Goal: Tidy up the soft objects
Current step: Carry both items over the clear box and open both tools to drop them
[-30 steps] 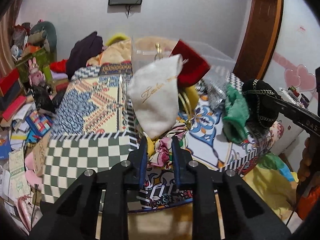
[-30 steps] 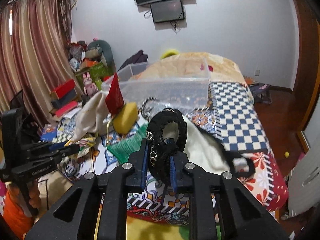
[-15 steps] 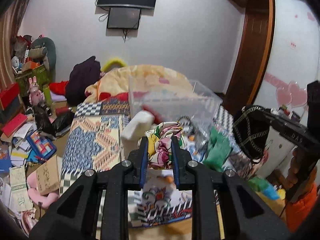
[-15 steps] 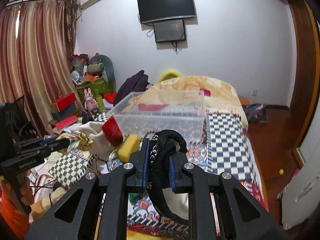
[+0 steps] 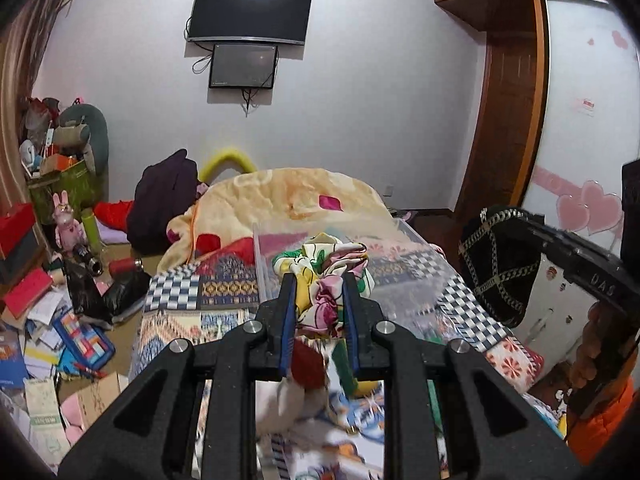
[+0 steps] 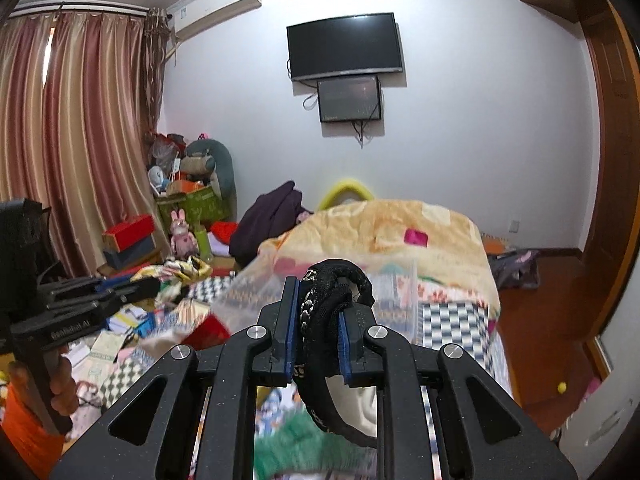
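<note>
My left gripper (image 5: 319, 284) is shut on a floral cloth (image 5: 326, 276), bunched between the pads and held up above the bed. My right gripper (image 6: 318, 294) is shut on a black bag with a chain pattern (image 6: 330, 300); the bag hangs below the fingers. From the left wrist view the same black bag (image 5: 498, 264) hangs at the right from the right gripper. A clear plastic bin (image 5: 360, 256) stands on the bed ahead of both grippers. A red pouch (image 5: 306, 366), a white pouch (image 5: 286, 404) and a green cloth (image 6: 296, 448) lie blurred below.
The patterned bedspread (image 5: 224, 284) has a beige blanket (image 5: 280, 196) heaped at its far end. The floor at the left is cluttered with papers, boxes and toys (image 5: 52, 280). A wardrobe (image 5: 580, 160) stands at the right. A TV (image 5: 250, 14) hangs on the far wall.
Both grippers have risen and tilted up, carrying the floral cloth and the black bag higher. The pouches on the bed have dropped below the fingers in view.
</note>
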